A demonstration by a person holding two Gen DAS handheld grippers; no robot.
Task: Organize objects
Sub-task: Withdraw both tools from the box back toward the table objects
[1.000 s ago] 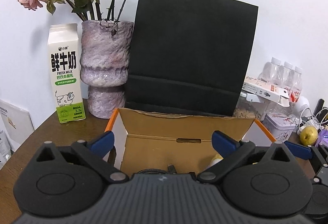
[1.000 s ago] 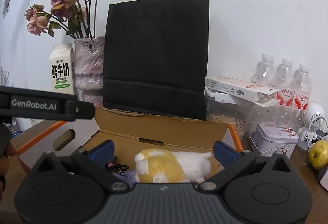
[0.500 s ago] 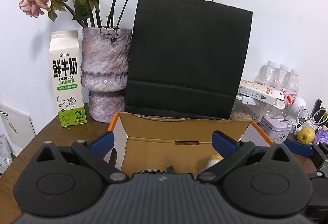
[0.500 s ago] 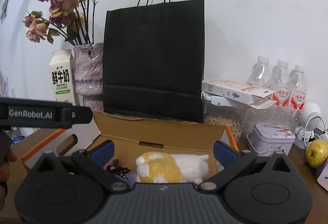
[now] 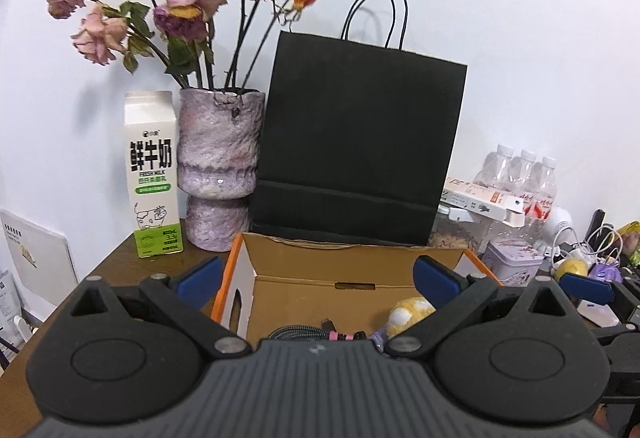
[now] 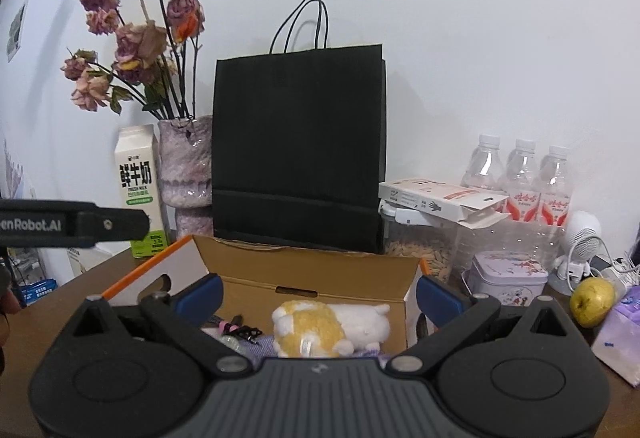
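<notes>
Both the left gripper (image 5: pixel 318 274) and the right gripper (image 6: pixel 318 290) hang wide apart and empty above the open orange-edged cardboard box (image 6: pixel 320 270) on the brown wooden table (image 5: pixel 116 262). Inside lie a yellow-and-white plush toy (image 6: pixel 320 326) and what may be a braided cable (image 5: pixel 300 332).

A black paper bag (image 6: pixel 298 145) stands upright against the wall — just left of it a purple vase (image 5: pixel 218 165) of dried roses, then a milk carton (image 5: pixel 151 173). Right of the bag: three water bottles (image 6: pixel 520 177), a tin (image 6: pixel 506 280) and a yellow-green fruit (image 6: pixel 592 302).
</notes>
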